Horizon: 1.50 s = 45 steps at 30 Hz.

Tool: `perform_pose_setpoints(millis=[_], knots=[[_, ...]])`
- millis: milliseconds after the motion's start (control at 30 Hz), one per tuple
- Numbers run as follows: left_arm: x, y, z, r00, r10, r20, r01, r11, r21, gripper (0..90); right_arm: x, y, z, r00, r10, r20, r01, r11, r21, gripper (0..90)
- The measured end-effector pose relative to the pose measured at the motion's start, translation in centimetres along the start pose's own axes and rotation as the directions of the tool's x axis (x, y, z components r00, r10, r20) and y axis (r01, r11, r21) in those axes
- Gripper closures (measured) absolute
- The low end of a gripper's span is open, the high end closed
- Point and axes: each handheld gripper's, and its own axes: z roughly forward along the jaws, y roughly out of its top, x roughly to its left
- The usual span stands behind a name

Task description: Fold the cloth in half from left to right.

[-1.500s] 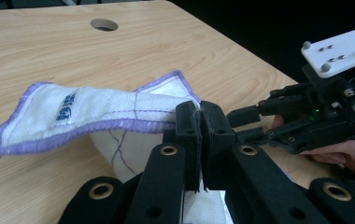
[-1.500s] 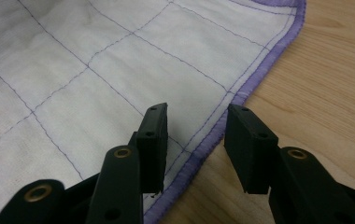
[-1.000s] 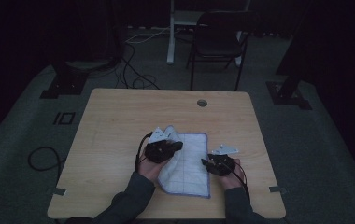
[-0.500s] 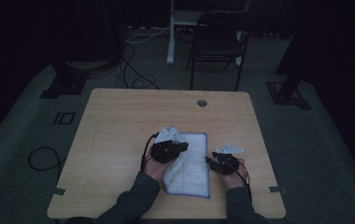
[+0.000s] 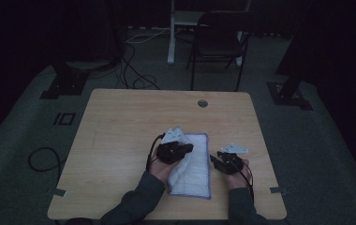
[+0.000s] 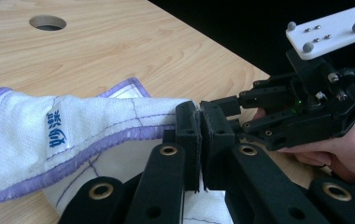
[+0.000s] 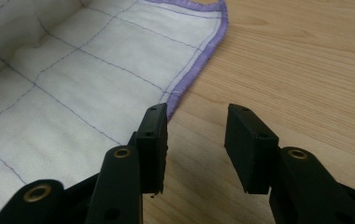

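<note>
Left gripper: jaws pinched tight on the purple-stitched hem of the white cloth, one corner lifted and folded over toward the middle. The cloth lies on the table near its front edge, a little right of centre.

Handling, as judged: thin quilted fabric, light and limp; it will drape and drag rather than hold shape. The bound hem or a corner is the best place to grip, since the flat middle would only bunch.

Right gripper: jaws stand apart with nothing between them, just beside the cloth's right edge.

The left gripper view shows a blue printed label on the raised flap and the hem caught between the pads. The right gripper view shows its jaws straddling bare wood, one tip at the hem. The high view gives the overall lay.
</note>
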Motion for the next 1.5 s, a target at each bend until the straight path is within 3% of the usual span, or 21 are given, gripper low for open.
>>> perform_pose_setpoints(millis=[500,1500], knots=[[-0.4,0.1,1.5,0.9998,-0.004,0.018,0.003,1.0000,0.005,87.7,-0.4,-0.1,-0.1,0.9996,0.025,0.013,-0.025,1.000,-0.003,59.4],[-1.3,-0.5,4.9,0.9990,0.007,0.044,-0.010,0.9973,0.073,87.7,-0.7,-0.2,-0.3,0.9988,0.046,0.018,-0.046,0.999,-0.011,58.8]])
